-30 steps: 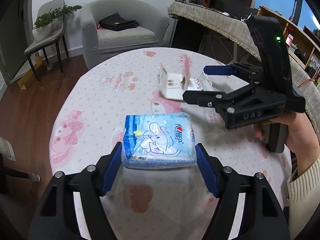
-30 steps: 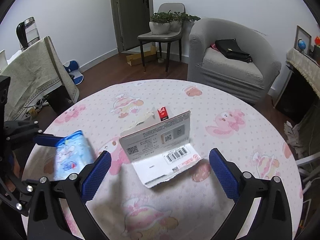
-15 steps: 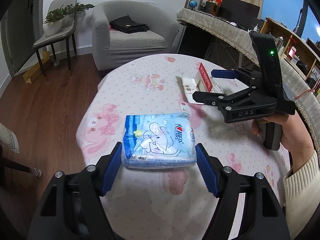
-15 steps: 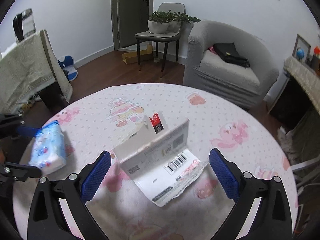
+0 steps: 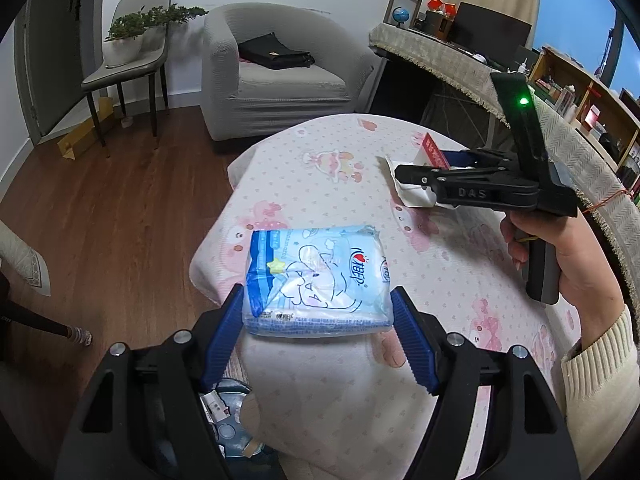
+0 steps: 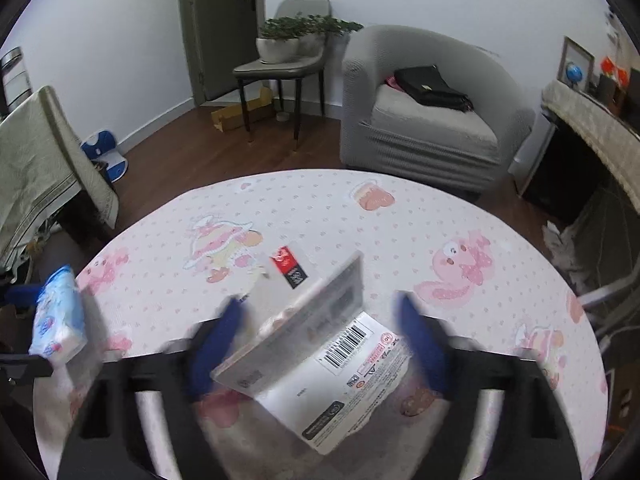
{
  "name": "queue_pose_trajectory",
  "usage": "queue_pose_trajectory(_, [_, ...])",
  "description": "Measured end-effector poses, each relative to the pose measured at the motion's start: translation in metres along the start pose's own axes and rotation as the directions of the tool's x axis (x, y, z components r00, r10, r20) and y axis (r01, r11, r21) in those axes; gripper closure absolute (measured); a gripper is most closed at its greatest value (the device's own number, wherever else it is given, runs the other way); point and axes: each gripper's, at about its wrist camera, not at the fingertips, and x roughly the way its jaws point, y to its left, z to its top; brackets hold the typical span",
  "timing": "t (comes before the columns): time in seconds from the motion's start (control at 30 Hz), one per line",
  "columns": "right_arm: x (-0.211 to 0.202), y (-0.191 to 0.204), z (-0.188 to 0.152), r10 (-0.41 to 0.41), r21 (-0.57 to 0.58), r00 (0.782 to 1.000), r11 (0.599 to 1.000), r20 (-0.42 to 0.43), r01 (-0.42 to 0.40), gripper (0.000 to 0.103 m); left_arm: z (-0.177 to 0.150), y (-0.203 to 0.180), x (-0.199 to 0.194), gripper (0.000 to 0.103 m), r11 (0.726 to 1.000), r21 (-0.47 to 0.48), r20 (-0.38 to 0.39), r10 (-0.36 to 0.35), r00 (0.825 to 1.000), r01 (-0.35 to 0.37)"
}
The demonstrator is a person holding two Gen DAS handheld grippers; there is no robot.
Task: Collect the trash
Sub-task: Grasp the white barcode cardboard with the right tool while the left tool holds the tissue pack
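- Above the edge of the round table with a pink cartoon-print cloth (image 5: 320,184): left gripper (image 5: 318,316), blue pads pinching the sides of a light-blue soft plastic tissue pack (image 5: 316,276), lifted clear of the cloth.
- Below that gripper, beside the table: a bin with scraps of paper inside (image 5: 230,420), only partly visible.
- Further across the table: right gripper (image 6: 320,344), blurred, blue fingers (image 6: 216,344) spread on either side of a torn-open white cardboard package with a barcode (image 6: 332,364), resting on the cloth; contact with the fingers impossible to tell.
- Just behind that package: a small flap with a red and black label (image 6: 289,266).
- Beyond the table: a grey armchair (image 6: 424,120) with a black bag (image 6: 430,86) on its seat.
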Motion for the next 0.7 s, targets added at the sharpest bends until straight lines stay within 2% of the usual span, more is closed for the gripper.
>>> queue_pose_trajectory(0.03, [0.001,0.0,0.0,0.019,0.01,1.0,1.0,-0.005,-0.019,0.045,0.0,0.001,-0.001,0.028,1.0,0.0,0.001,0.001,1.0,-0.001])
queue_pose_trajectory(0.1, [0.002,0.001,-0.001,0.03,0.023,0.999,0.999,-0.01,-0.03,0.052,0.0,0.003,-0.002,0.028,1.0,-0.001,0.003,0.005,1.0,-0.005])
queue_pose_trajectory(0.27, [-0.001,0.003,-0.003,-0.003,0.027,1.0,1.0,-0.024,0.004,0.068,-0.001,0.01,-0.007,0.028,1.0,-0.013,0.009,0.017,1.0,-0.017])
queue_pose_trajectory(0.33, [-0.003,0.001,-0.005,-0.009,0.037,1.0,0.999,-0.024,0.01,0.084,-0.001,0.01,-0.011,0.028,1.0,-0.016,0.019,0.017,1.0,-0.016])
queue_pose_trajectory(0.4, [-0.006,-0.001,-0.008,-0.007,0.048,1.0,0.999,-0.026,0.008,0.091,-0.001,0.009,-0.016,0.029,1.0,-0.02,0.031,0.013,0.999,-0.013])
queue_pose_trajectory(0.53, [-0.012,0.0,-0.014,-0.022,0.048,0.999,0.999,-0.028,0.023,0.1,-0.004,0.005,-0.022,0.029,1.0,-0.021,0.05,0.01,0.999,-0.009])
queue_pose_trajectory(0.7, [-0.023,0.011,-0.02,-0.009,0.027,1.0,1.0,-0.023,0.009,0.101,-0.009,0.004,-0.031,0.029,0.999,-0.033,0.068,0.024,0.997,-0.022])
